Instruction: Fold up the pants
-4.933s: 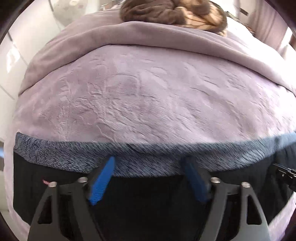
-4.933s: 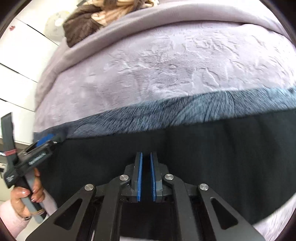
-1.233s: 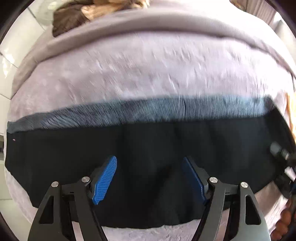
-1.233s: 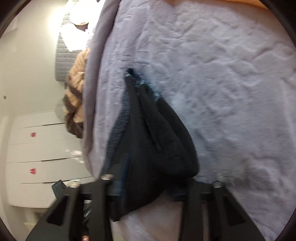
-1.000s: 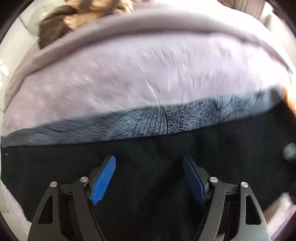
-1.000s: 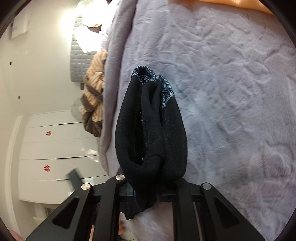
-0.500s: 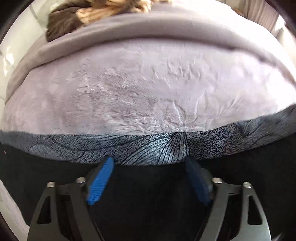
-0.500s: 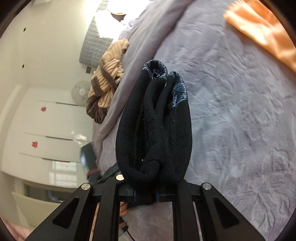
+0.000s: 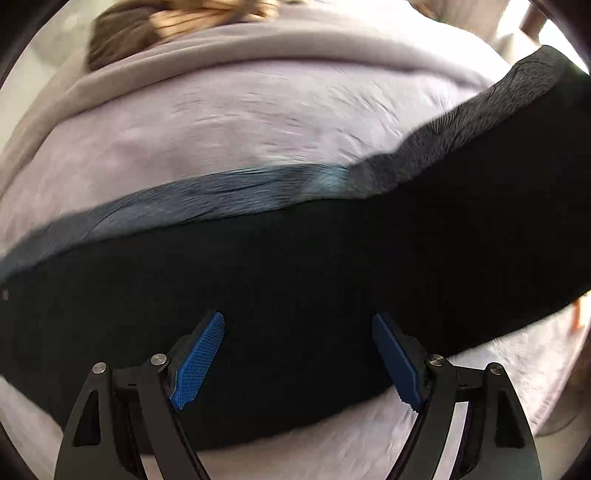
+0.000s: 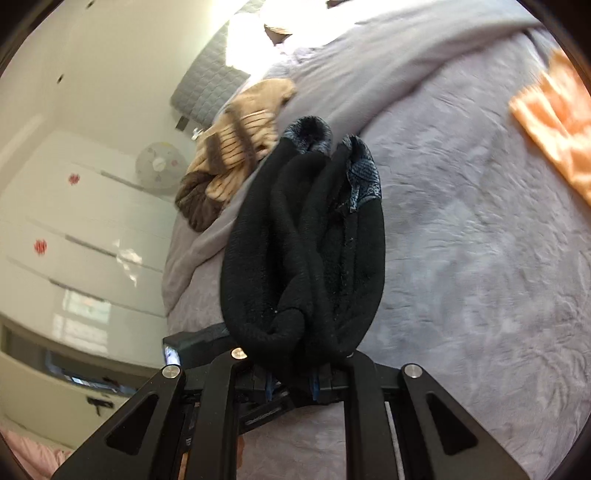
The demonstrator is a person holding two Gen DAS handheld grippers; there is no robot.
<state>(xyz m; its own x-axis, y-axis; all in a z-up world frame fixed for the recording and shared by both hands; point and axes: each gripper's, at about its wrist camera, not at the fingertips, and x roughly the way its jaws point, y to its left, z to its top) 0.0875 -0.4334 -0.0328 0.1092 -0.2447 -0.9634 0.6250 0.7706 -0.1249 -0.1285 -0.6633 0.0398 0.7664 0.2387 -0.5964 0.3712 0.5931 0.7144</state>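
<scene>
The black pants (image 9: 295, 280) with a blue-grey patterned inner edge lie in a long band across the lilac bed cover (image 9: 229, 122). Their right end rises off the bed toward the upper right. My left gripper (image 9: 297, 360) is open, its blue pads (image 9: 197, 360) over the black cloth, holding nothing. My right gripper (image 10: 290, 386) is shut on one end of the pants (image 10: 303, 251), which hangs bunched and lifted above the bed; the patterned edge shows at its far tip.
A brown and tan striped garment (image 10: 232, 155) lies at the bed's far edge, also in the left wrist view (image 9: 177, 18). An orange cloth (image 10: 554, 125) lies on the bed cover (image 10: 480, 258) at right. White drawers (image 10: 74, 229) stand at left.
My right gripper has lifted its end of the pants higher and swung it. In the left wrist view the pants' right end has risen and the left gripper has drawn back over the black cloth.
</scene>
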